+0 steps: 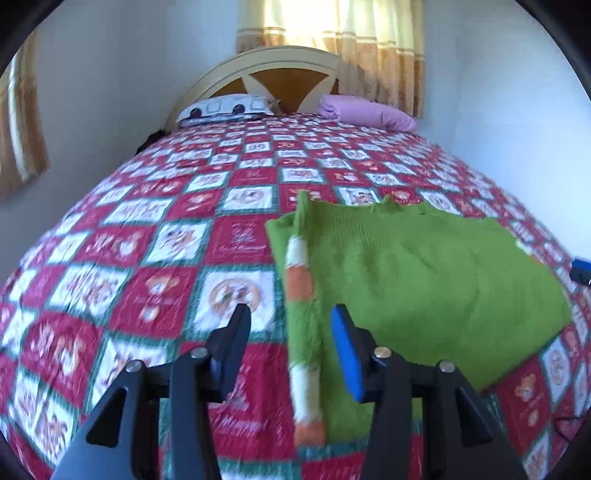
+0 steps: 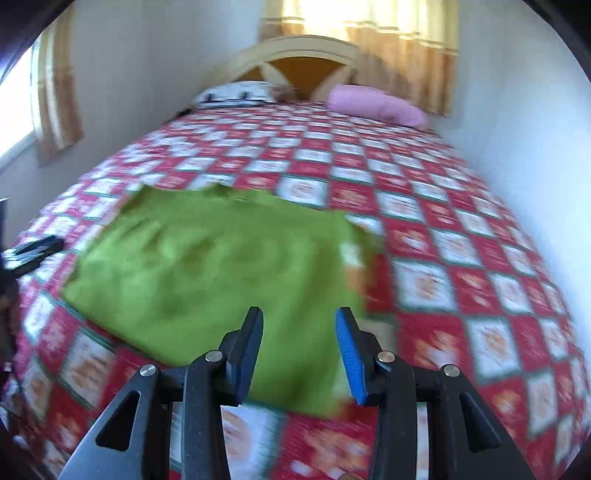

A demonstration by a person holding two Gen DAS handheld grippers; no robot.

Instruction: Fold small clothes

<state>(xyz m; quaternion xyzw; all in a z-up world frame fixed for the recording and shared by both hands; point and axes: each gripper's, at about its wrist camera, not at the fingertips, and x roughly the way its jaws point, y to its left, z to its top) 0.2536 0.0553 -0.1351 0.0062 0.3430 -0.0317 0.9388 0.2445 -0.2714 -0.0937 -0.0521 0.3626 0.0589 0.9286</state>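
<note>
Two hand-held grippers hang over the bed, and we grip nothing: our left hand-held gripper is spread, with the green sweater lying flat ahead and right, its striped sleeve between the fingers; our right hand-held gripper, also spread, hovers above that sweater's near edge.

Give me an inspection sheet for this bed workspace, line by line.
Surface: bed with red and white patchwork quilt, wrinkled.
Job's things: green sweater lying flat, striped sleeve folded along its left edge.
Clutter: patterned pillow and pink pillow at the headboard.
Grippers: left hand-held gripper open above the sleeve; right hand-held gripper open above the sweater's near edge; both hold nothing.
Cables: thin dark cord, right edge.
Surroundings: white walls, curtained window.
</note>
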